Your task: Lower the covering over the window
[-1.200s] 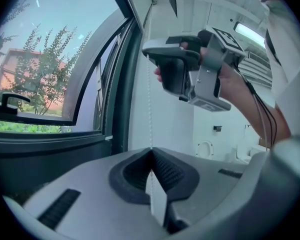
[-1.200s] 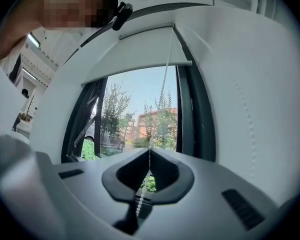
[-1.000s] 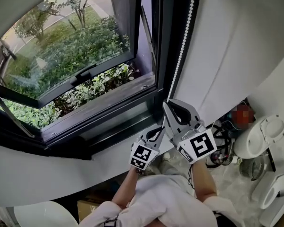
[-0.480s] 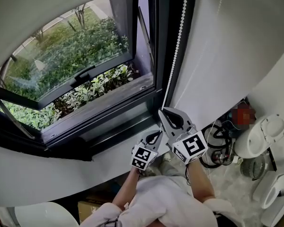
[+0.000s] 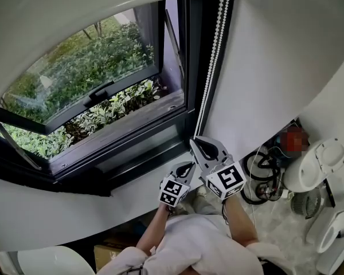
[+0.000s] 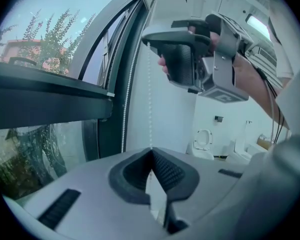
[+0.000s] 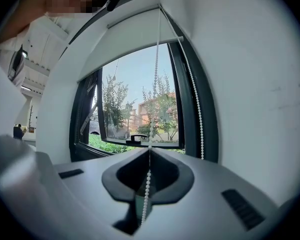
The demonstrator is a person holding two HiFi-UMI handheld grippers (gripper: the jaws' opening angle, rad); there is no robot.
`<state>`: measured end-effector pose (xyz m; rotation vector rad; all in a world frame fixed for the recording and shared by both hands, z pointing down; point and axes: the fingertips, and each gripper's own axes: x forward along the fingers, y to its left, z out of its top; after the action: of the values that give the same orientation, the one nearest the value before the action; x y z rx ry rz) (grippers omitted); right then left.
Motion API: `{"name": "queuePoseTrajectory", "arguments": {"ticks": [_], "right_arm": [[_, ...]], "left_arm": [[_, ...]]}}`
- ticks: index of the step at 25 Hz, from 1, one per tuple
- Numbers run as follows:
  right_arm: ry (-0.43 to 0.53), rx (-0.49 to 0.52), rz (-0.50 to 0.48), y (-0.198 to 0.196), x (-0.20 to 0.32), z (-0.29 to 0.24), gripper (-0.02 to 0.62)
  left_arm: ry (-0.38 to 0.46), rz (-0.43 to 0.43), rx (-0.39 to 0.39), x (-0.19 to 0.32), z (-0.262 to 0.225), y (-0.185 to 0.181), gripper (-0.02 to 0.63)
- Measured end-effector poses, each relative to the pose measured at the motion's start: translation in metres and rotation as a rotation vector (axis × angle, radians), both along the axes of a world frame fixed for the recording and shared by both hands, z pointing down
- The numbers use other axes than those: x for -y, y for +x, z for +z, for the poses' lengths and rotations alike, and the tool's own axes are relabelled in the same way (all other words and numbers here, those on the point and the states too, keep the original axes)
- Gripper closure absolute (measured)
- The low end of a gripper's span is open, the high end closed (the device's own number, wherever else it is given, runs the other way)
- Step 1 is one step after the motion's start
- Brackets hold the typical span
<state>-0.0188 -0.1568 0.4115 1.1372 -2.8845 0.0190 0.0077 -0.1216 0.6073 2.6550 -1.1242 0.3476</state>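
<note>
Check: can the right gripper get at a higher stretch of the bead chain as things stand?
Probably yes. The bead chain hangs bare along the window frame above the right gripper, with nothing across it. But its jaws are shut on the chain, so they would have to let go first.

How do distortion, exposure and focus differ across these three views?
Head view: heavy fisheye curves the window frame, little blur. Left gripper view: sky washed pale, bead chain faint against the bright wall. Right gripper view: bead chain crisp, dark vignette at the corners.
</note>
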Motion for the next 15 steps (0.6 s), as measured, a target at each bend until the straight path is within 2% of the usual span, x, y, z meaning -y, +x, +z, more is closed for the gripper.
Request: {"name": "queuePoseTrajectory", "arguments": {"ticks": [15], "right_arm": [[-0.095, -0.029, 0.022, 0.005, -0.005, 0.047, 0.598]], "left_arm": [[-0.058, 0.019, 0.000, -0.003, 0.045, 0.000, 0.593]]}}
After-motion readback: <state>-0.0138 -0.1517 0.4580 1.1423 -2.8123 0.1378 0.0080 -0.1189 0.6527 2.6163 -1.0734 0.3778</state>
